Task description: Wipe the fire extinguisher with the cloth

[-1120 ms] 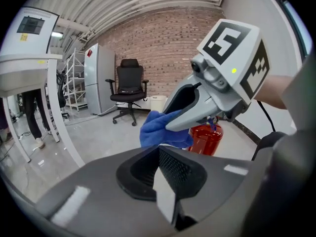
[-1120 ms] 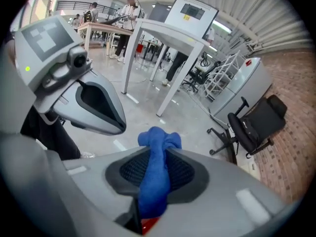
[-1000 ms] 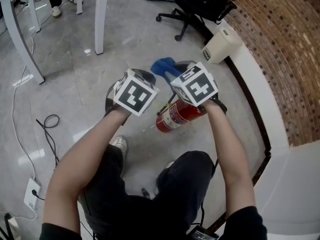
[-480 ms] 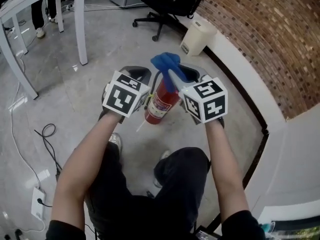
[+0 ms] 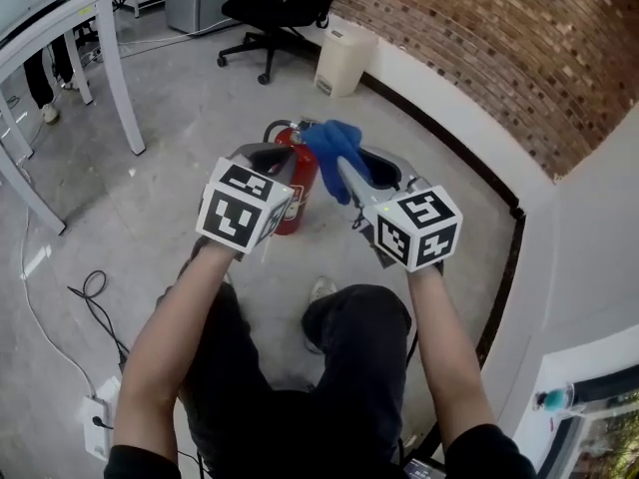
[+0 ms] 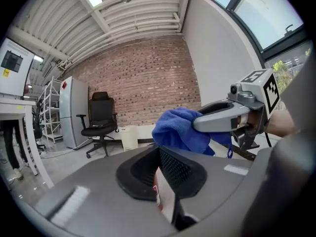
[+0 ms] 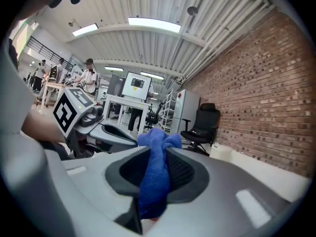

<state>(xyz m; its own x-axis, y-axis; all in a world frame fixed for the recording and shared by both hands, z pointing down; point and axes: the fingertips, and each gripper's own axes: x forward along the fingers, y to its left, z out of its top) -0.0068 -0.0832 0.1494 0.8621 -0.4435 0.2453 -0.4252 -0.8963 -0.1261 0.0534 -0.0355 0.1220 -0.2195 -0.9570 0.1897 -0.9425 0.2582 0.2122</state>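
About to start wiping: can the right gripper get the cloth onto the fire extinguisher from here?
Probably yes. The right gripper has its jaws closed on the blue cloth, right beside the red fire extinguisher, which the left gripper holds upright. Nothing shows between them.

In the head view the left gripper's (image 5: 268,156) marker cube and the cloth (image 5: 334,146) covered most of the fire extinguisher (image 5: 303,183), leaving a red strip and its top. Under that gripper's closed jaws only a red-and-white sliver showed, possibly the label; whether they pinched anything could not be told. The cloth's lower end was lost from sight between the right gripper's (image 7: 158,154) jaws. A person's legs (image 5: 38,73) were cut off at the upper left edge.
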